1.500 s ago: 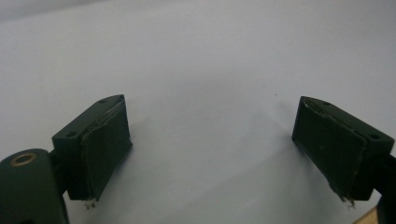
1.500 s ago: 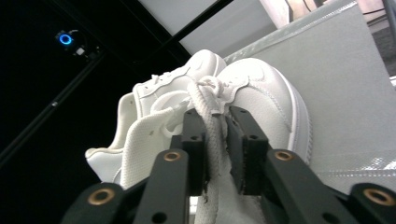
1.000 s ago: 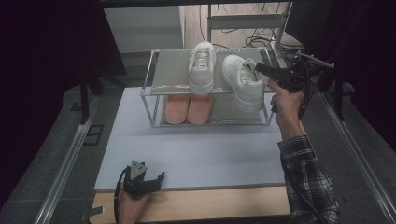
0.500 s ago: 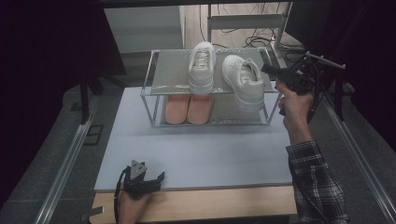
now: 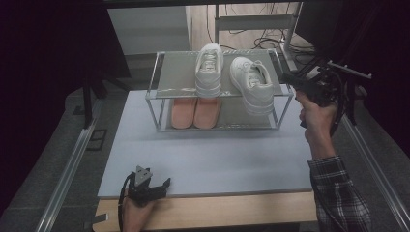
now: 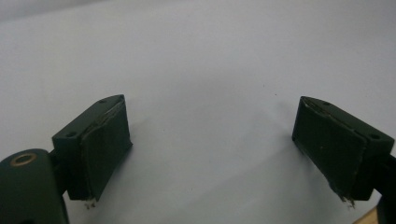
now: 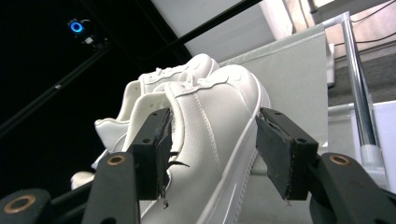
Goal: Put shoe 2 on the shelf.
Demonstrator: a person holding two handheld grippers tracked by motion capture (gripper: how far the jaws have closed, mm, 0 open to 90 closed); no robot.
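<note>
Your right gripper (image 5: 286, 77) has backed away from the shoe rack (image 5: 159, 77) toward the right edge of the table in the last moments, and its jaws have just been opening. In the right gripper view the right-hand white sneaker (image 7: 205, 135) sits between the two black pads (image 7: 152, 149), but there is a gap on the sole side and the shoe is not lifted, so I read this as a release, not a hold. That suggests the sneaker has been placed and you are pulling clear. It lies on the top shelf, angled, with its heel end reaching the front right corner of the rack (image 5: 251, 84); judge whether it hangs over the edge before you leave it. Its partner, the other white sneaker (image 5: 209, 70), stands straight on the same shelf just to its left, and the two are close but apart. On the lower shelf a pair of salmon-coloured slippers (image 5: 195, 112) lies side by side, touching, under the straight sneaker. The rest of both shelves is bare. Your left gripper (image 5: 145, 186) rests at the near edge of the white tabletop (image 5: 217, 154), well away from the rack, its jaws spread wide with nothing between them (image 6: 212, 154).
</note>
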